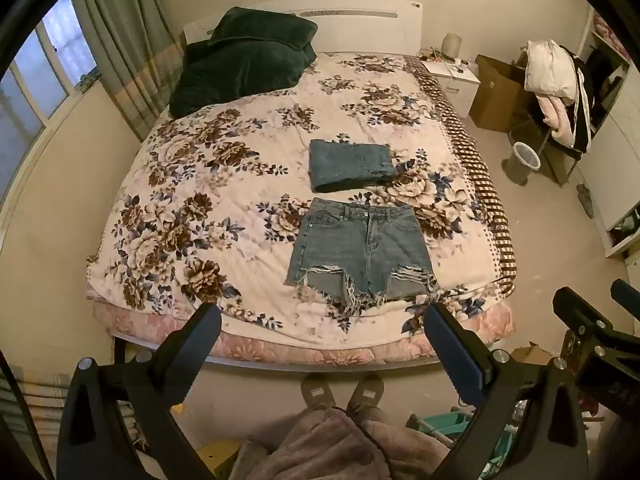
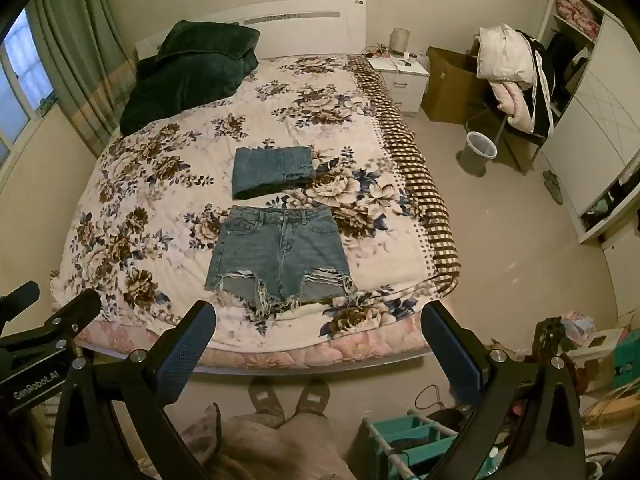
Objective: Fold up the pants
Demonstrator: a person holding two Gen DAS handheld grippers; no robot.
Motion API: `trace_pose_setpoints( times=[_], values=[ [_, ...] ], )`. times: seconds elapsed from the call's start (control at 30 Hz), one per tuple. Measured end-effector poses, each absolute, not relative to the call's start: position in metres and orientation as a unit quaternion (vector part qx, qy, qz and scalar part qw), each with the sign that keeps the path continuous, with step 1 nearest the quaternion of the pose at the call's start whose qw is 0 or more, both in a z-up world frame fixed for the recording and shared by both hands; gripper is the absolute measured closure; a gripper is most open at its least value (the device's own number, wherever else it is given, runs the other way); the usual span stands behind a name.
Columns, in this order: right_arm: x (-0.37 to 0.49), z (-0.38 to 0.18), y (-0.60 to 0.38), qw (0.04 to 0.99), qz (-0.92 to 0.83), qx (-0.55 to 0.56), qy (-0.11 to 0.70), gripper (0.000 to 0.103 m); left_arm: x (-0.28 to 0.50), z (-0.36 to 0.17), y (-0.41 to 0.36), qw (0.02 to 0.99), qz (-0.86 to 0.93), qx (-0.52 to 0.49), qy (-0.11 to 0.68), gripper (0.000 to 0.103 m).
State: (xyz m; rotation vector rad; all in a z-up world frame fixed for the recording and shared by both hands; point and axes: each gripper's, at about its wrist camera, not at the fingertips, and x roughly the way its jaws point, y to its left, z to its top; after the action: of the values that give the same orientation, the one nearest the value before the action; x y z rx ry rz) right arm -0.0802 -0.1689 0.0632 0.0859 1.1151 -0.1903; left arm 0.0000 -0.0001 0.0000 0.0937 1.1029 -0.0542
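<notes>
Frayed denim shorts [image 1: 362,250] lie flat, waistband away from me, near the foot of the floral bed [image 1: 192,208]; they also show in the right wrist view [image 2: 280,256]. A folded denim garment [image 1: 350,164] lies just beyond them, also in the right wrist view [image 2: 274,170]. My left gripper [image 1: 322,320] is open and empty, held off the bed's foot edge above the floor. My right gripper [image 2: 318,318] is open and empty, likewise short of the bed. Each gripper shows at the edge of the other's view.
A dark green blanket [image 1: 244,60] is piled at the head left. A nightstand [image 2: 402,74], cardboard box [image 2: 450,84], bin [image 2: 478,152] and clothes-laden chair [image 2: 516,84] stand right of the bed. My slippered feet [image 1: 340,394] stand at the bed's foot.
</notes>
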Motion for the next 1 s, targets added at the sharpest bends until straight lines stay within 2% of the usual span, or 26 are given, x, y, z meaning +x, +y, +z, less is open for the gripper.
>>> trace_pose_setpoints(
  times=[1.0],
  values=[
    [-0.076,0.065,-0.174,0.845,-0.088,0.045,0.526,0.0,0.003,0.01,0.004,0.855,-0.026,0.043,0.517,0.0]
  ],
)
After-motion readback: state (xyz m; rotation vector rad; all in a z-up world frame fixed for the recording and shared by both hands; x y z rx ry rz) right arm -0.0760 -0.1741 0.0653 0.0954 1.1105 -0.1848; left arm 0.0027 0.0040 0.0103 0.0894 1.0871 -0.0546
